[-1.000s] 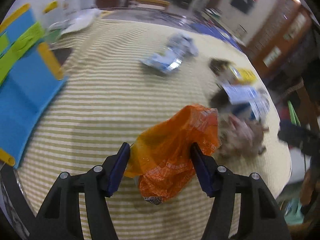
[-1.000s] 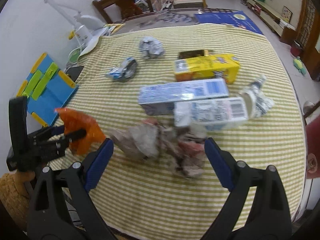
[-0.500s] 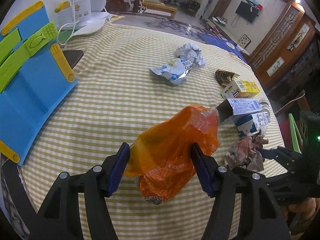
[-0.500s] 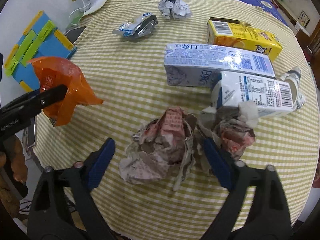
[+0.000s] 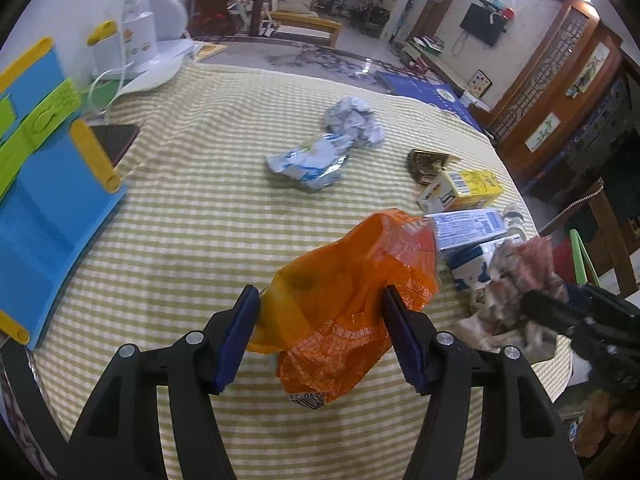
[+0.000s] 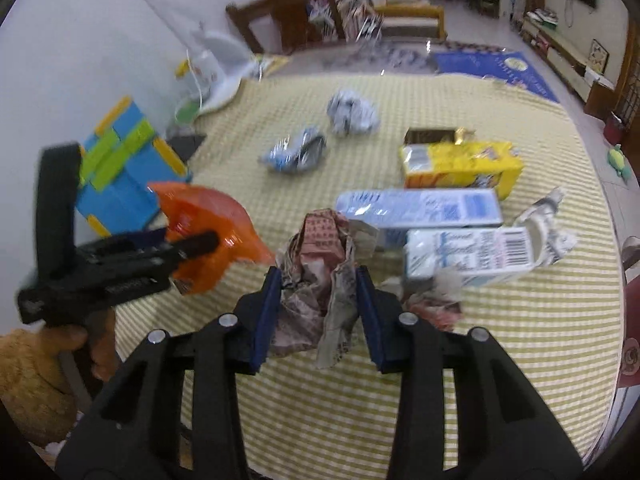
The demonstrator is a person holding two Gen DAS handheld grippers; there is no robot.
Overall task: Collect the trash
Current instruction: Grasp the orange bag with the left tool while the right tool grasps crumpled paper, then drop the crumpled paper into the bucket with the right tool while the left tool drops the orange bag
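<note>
My left gripper [image 5: 320, 332] is shut on an orange plastic bag [image 5: 352, 292] and holds it above the striped tablecloth [image 5: 200, 220]; the bag also shows in the right wrist view [image 6: 204, 220]. My right gripper [image 6: 318, 312] is shut on a crumpled brownish newspaper wad [image 6: 320, 276], lifted off the cloth; the wad shows at the right of the left wrist view [image 5: 516, 280]. More trash lies on the table: a second crumpled wad [image 6: 432, 304], a white carton [image 6: 468, 256], a blue carton [image 6: 420, 208], a yellow carton [image 6: 460, 164], a foil wrapper [image 6: 294, 150] and a paper ball [image 6: 352, 112].
A blue, green and yellow toy block [image 5: 40, 168] stands at the table's left edge beside a dark phone [image 5: 114, 140]. A white desk lamp [image 5: 148, 52] stands at the far left corner. Chairs [image 6: 288, 16] are behind the table.
My right gripper has closed on the newspaper wad and lifted it off the table. My left gripper keeps holding the orange bag, now nearer the right gripper.
</note>
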